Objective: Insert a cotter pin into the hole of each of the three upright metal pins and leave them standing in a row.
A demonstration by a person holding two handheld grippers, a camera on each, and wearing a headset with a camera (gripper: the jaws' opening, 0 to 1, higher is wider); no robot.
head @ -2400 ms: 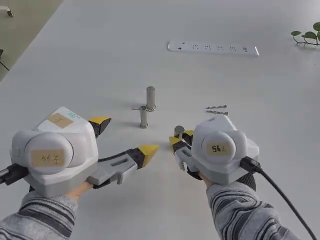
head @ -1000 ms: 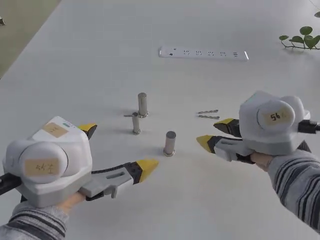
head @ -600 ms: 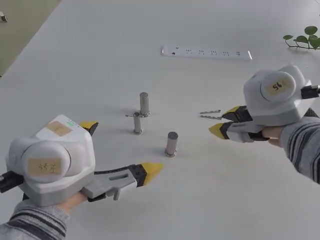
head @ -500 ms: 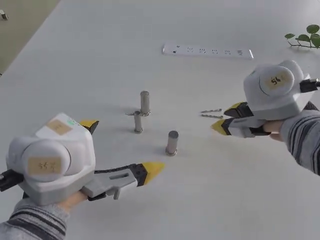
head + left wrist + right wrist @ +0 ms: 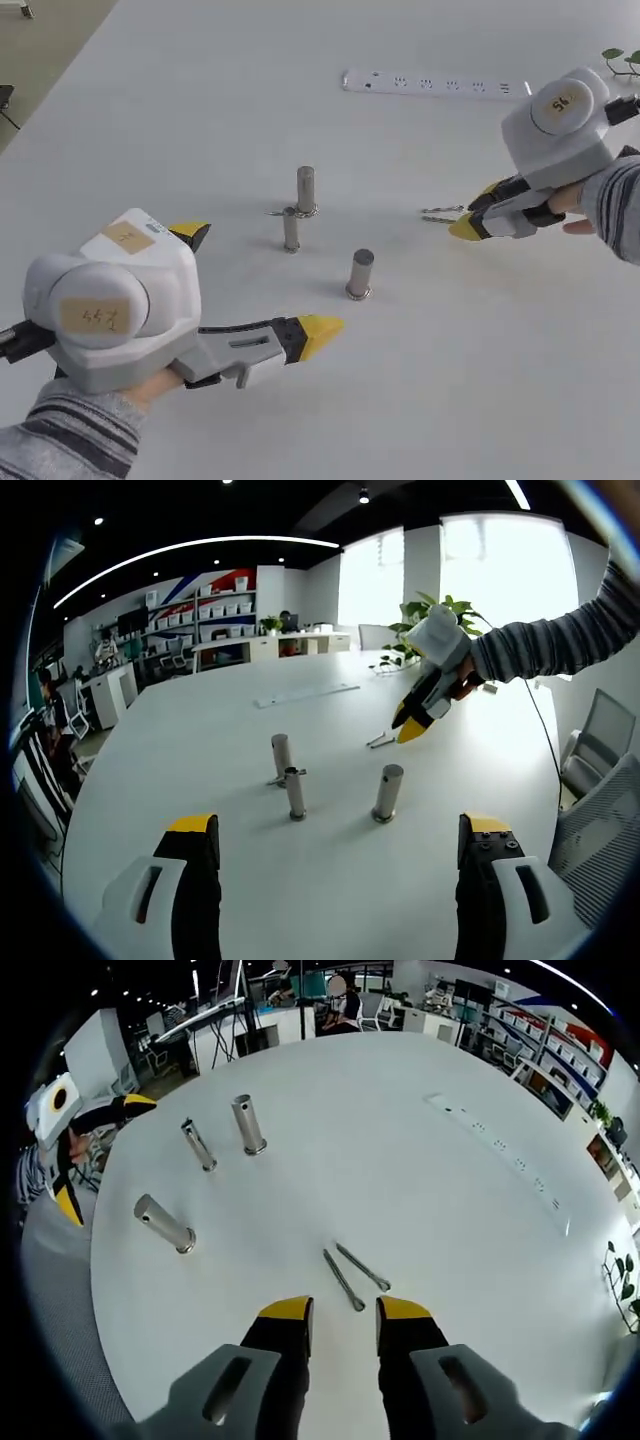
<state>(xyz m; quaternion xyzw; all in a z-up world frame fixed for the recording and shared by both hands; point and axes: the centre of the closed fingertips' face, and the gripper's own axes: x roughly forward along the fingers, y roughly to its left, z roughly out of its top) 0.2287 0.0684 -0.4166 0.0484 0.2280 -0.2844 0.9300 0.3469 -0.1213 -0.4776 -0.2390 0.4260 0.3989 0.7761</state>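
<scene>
Head view, pins: three grey metal pins are standing upright on the white table, long axes vertical. The far pin and the near pin are looking thick, and the thin pin is standing between them, just in front of the far one.
Head view, cotter pins: one cotter pin is sticking out sideways at the thin pin's top; I cannot tell whether it is passing through the hole. Two loose cotter pins are lying flat side by side, long axes running across the table.
Head view, left gripper: it is hovering near the pins with jaws spread wide, holding nothing.
Head view, right gripper: its yellow tips are pointing at the loose cotter pins, just beside them.
Left gripper view, pins: the far pin, thin pin and near pin are standing ahead, between the wide-spread jaws.
Left gripper view, right gripper: it is angling down just beside the loose cotter pins.
Right gripper view, cotter pins: the two are lying directly ahead of the tips, one and the other, converging towards their far ends.
Right gripper view, jaws: they are sitting narrowly parted with nothing between them.
Right gripper view, pins: the three are showing well apart to the upper left.
</scene>
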